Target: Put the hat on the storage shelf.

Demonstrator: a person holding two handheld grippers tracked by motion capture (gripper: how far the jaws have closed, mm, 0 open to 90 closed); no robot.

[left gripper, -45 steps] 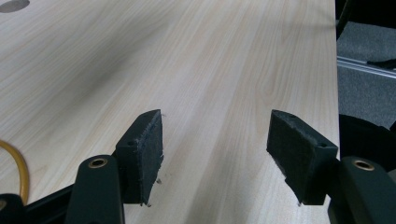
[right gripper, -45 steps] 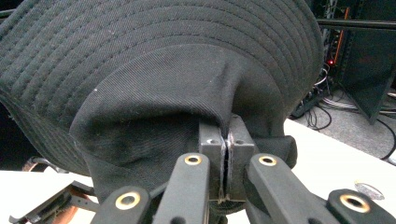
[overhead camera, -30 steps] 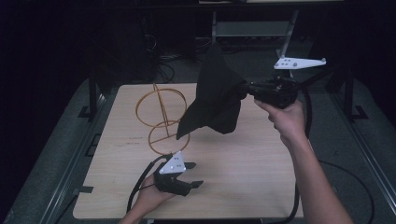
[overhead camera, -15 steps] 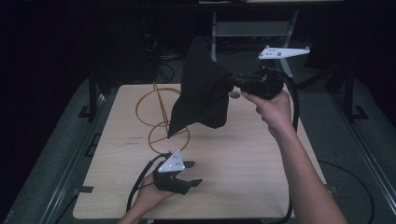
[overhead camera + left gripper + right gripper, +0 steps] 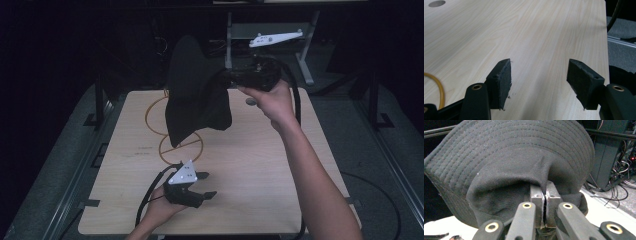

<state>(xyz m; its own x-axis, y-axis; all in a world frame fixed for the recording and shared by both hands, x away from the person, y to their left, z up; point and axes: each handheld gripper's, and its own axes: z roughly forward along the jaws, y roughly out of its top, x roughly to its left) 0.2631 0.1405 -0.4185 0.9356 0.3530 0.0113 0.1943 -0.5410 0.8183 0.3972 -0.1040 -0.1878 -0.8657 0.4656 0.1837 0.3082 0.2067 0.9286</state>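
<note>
Nowhere does any readable brand, label or lettering appear; a faint dark mark on the table point(image 5: 250, 165) left of centre in the high view is too small to make out. Up in the upper middle of that view, the right tongs point(image 5: 226, 79) are lifted above the far edge of the table, pressed together on a fold of a black hat point(image 5: 195, 95), which hangs from them to their left with its brim upward. In the right gripper view the stitched brim of the hat point(image 5: 519, 152) arches across the top of the frame, and the cloth is pinched between the two pads at lower centre. Below the hat, a yellow wire stand point(image 5: 175, 142) sits on the table. At the lower centre, the left tongs point(image 5: 206, 186) rest low over the table near its front edge, spread wide apart with only bare wood between them, well apart from the hat.
</note>
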